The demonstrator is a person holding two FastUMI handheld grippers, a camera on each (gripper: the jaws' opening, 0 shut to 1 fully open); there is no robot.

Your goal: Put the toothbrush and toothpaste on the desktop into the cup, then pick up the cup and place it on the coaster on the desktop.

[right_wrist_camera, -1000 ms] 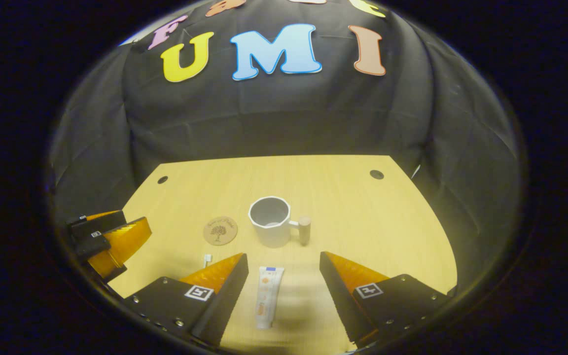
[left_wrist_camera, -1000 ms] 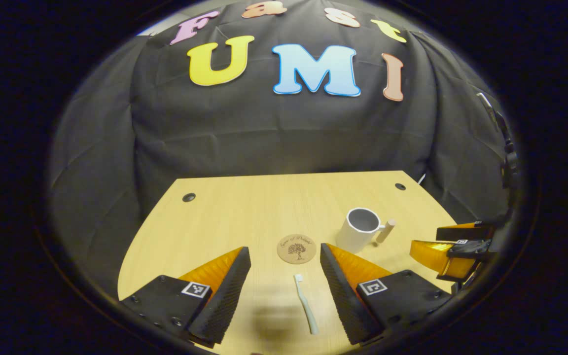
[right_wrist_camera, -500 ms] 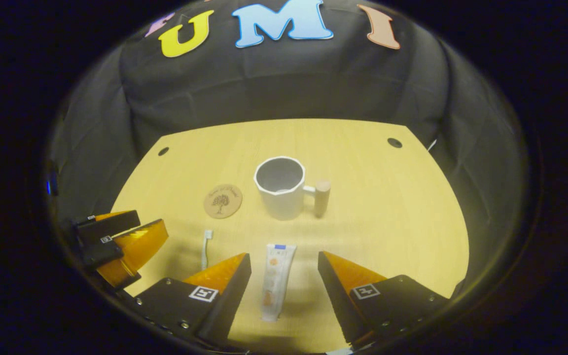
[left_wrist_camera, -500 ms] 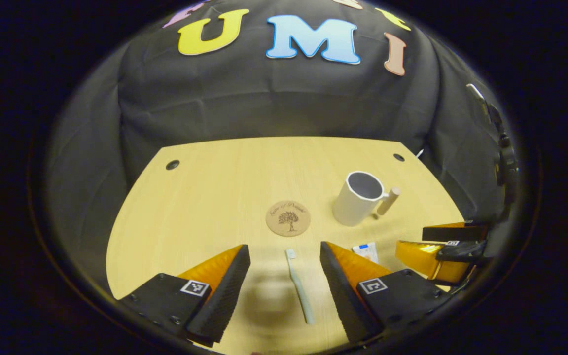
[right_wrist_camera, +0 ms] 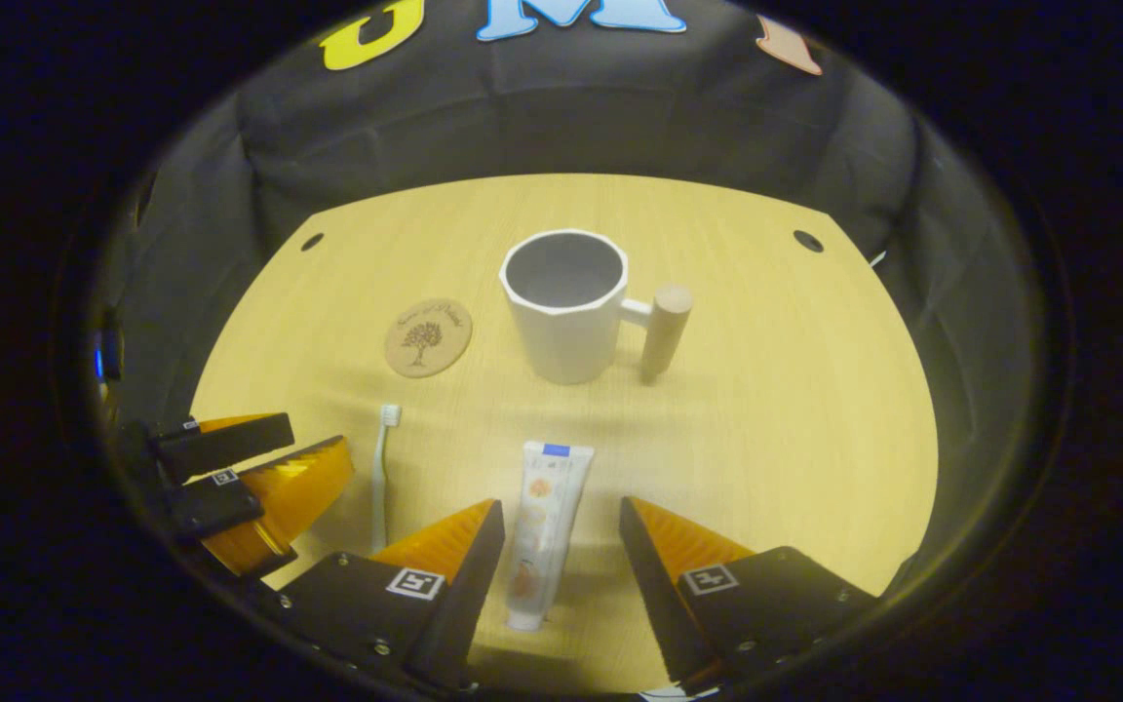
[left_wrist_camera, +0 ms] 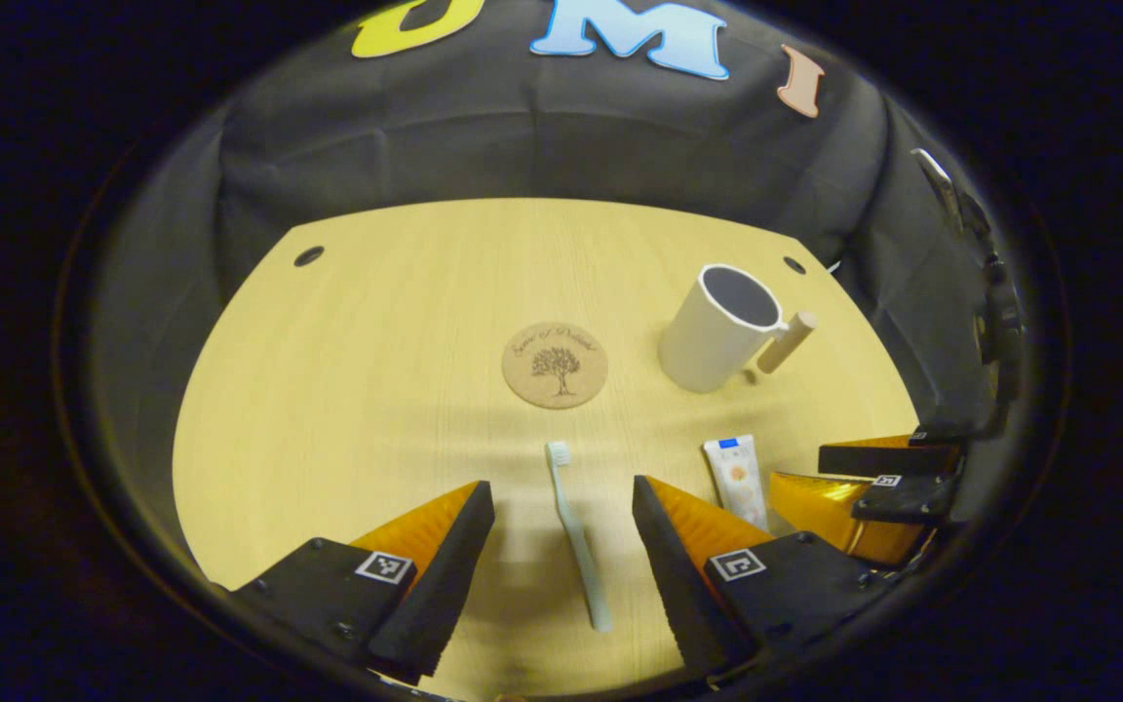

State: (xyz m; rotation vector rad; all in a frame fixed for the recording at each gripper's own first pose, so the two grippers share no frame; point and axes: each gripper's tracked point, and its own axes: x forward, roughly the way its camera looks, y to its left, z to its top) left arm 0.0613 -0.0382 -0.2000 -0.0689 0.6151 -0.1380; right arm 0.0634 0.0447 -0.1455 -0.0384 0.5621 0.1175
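Now both tongs, the left tongs (left_wrist_camera: pixel 561 507) and the right tongs (right_wrist_camera: pixel 561 531), are hovering wide open and empty, bracketing the toothbrush (left_wrist_camera: pixel 576 536) and the toothpaste (right_wrist_camera: pixel 540 531) lying near the bench's (right_wrist_camera: pixel 795 409) front edge, so each probably needs lowering and closing before going to the cup (right_wrist_camera: pixel 566 304).

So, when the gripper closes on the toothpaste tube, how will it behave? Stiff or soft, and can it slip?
The toothpaste tube lies flat between the open fingers of the right gripper, so it probably will not roll. It looks like a soft plastic tube, so it may dent under the pads. Its glossy skin could slip; gripping near the flat crimped end may hold better.
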